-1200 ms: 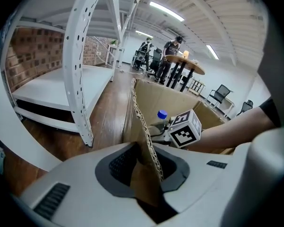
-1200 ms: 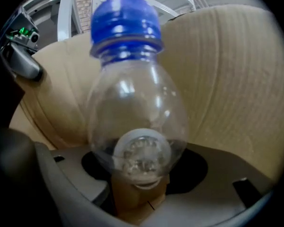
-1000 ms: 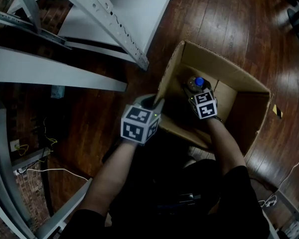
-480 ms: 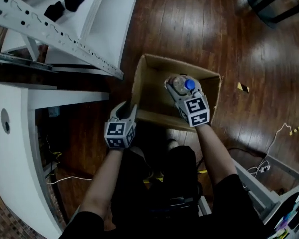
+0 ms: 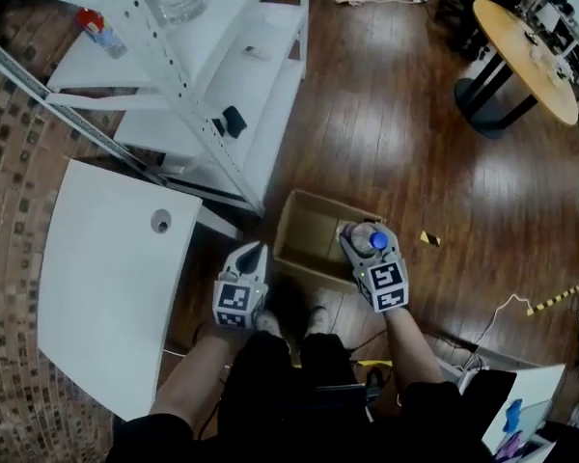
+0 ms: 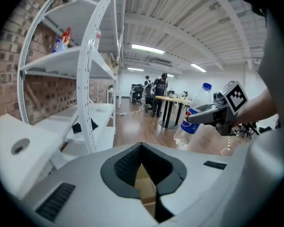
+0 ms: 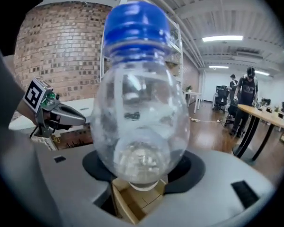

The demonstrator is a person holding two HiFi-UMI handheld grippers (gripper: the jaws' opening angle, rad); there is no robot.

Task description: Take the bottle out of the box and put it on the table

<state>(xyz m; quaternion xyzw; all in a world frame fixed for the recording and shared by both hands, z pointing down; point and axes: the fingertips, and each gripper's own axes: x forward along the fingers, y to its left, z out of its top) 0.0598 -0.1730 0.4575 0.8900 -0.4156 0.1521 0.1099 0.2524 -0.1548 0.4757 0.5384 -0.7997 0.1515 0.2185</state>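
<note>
Plastic, light, crushable: our right gripper (image 5: pixel 364 249) clamps the bottle (image 7: pixel 139 112) round its body; left gripper (image 5: pixel 254 251) has just closed, empty; table (image 5: pixel 106 278) at nine o'clock.

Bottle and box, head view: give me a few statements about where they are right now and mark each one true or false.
1. The bottle is gripped in the jaws of the right gripper. True.
2. Its cap is red. False: it is blue.
3. The bottle stands on the white table. False: it is held in the air, over the box in the head view.
4. The box sits open on the wooden floor. True.
5. The left gripper grips the box. False: its jaws have just closed on nothing, clear of the box.
</note>
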